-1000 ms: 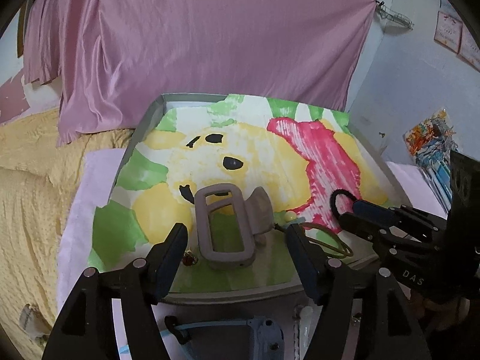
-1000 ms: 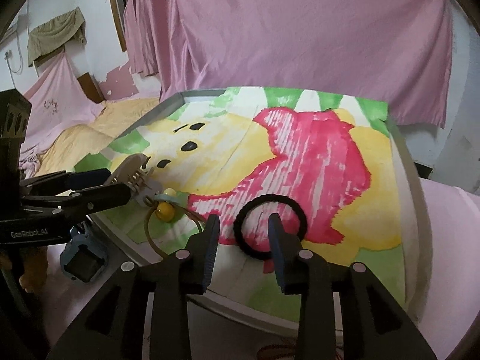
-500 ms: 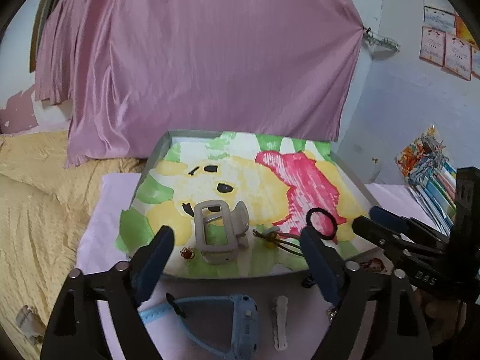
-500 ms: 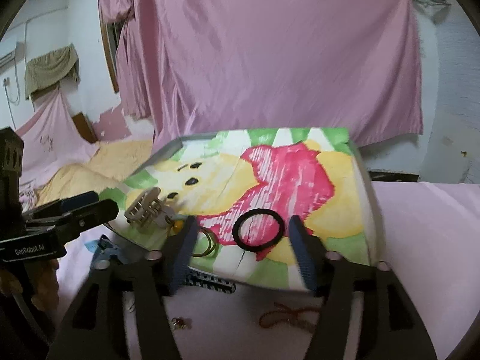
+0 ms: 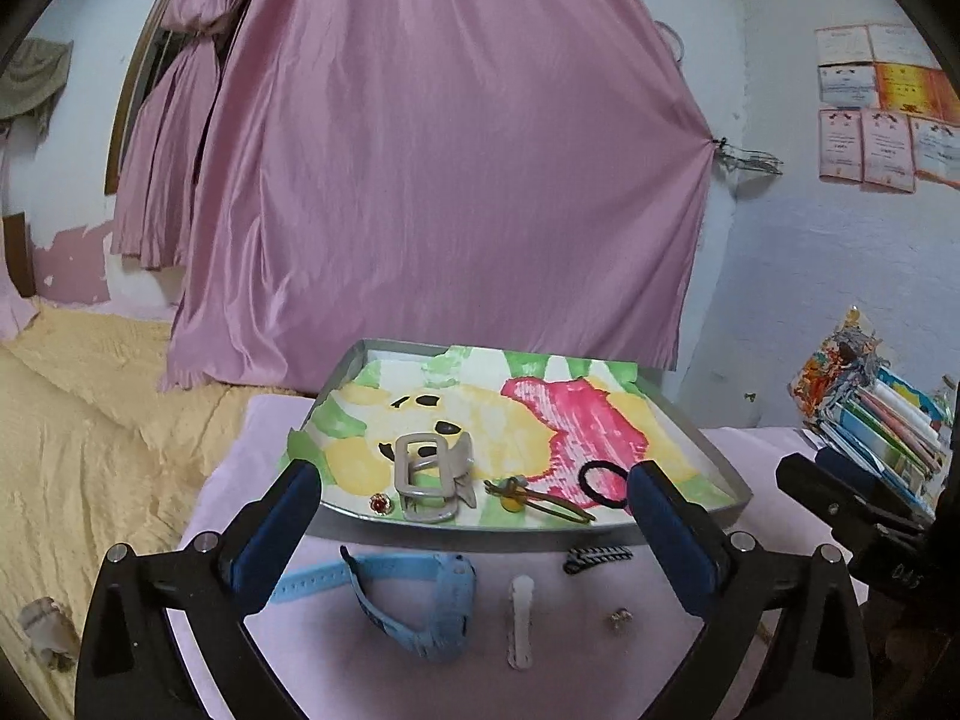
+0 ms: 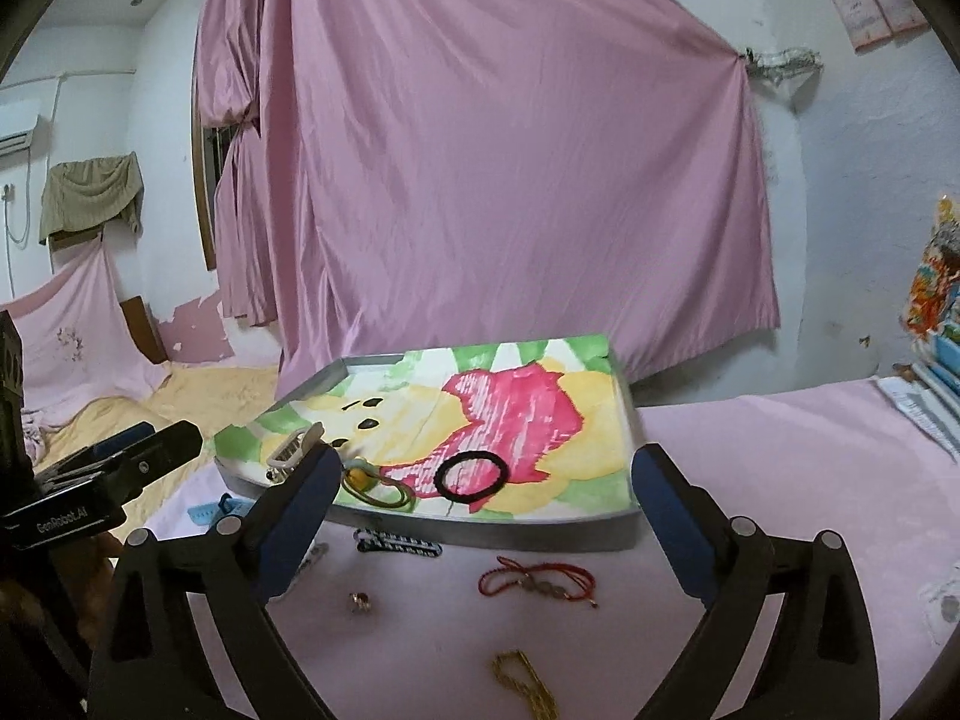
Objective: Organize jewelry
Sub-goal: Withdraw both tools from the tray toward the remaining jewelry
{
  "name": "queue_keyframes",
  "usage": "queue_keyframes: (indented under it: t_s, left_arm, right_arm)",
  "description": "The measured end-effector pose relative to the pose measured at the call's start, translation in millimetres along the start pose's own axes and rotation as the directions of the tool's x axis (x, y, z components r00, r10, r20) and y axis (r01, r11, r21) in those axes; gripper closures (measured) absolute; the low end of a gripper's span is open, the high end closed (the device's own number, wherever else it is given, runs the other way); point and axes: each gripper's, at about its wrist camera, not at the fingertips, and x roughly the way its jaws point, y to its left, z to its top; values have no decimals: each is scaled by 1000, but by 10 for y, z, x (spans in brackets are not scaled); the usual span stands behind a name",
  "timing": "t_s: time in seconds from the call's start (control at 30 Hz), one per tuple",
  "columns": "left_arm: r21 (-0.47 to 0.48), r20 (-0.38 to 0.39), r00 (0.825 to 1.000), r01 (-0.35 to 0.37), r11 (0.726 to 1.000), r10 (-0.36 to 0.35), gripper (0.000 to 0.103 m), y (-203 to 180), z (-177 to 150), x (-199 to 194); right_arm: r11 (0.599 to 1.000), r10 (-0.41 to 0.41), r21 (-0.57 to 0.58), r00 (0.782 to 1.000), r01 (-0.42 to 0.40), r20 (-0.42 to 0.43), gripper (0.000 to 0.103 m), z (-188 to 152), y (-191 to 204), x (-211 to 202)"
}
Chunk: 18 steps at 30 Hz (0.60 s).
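- Both grippers have backed away from the tray and risen since a second ago, when the left gripper [image 5: 468, 534] framed the grey hair claw [image 5: 431, 476] and the right gripper [image 6: 480, 510] straddled the black hair tie [image 6: 471, 475]; both pieces now lie released on the tray and the jaws of both grippers are opening, with nothing between them.
- Judged by look, the pieces not yet sorted are all light: the blue watch [image 5: 414, 603] has a floppy strap and a stiff case, so the case is the place to pinch; the white hair clip [image 5: 521, 621] is thin, flat and stiff, best taken across its narrow middle.
- In the right view the red cord bracelet [image 6: 537, 581] and gold chain [image 6: 528, 687] look limp and will bunch, so a pinch at a thick knot or clump suits; the small ring [image 6: 360, 601] and striped clip [image 6: 399, 542] are tiny and may slip.
- These loose pieces sit low in the frame on the pink surface [image 6: 780, 480], just before the tray's near wall.
- Inside the tray [image 5: 690, 531], on its yellow, pink and green lining, lie the claw, a red stud [image 5: 380, 503], a yellow-beaded tie [image 5: 537, 498] and the black tie, along the near edge.
- Behind hangs a pink curtain [image 5: 450, 180]; a yellow bed [image 5: 78, 438] lies at left.
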Motion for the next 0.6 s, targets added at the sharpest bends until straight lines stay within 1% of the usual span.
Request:
queue_keyframes:
  t_s: [0.1,0.3,0.43,0.6]
  left_arm:
    - [25,21,1000,-16,1000,16,0,-76,-77,-99]
    - [21,31,999,-28,999,28,0,-140,-205,-231]
    - [20,29,999,-35,999,34,0,-156,-301,-282]
    - [12,28,999,-18,1000,18,0,-184,-393,-332]
  right_arm:
    - [1000,-4,-5,1000,4,22,7,-56,-15,-138]
    - [1000,-18,-22,998,19,57,7,-190,-43,-369]
    - [999,-25,-30,998,27,55,7,-282,-86,-412]
    - [999,-25,-34,999,26,19,7,-372,-139,-408]
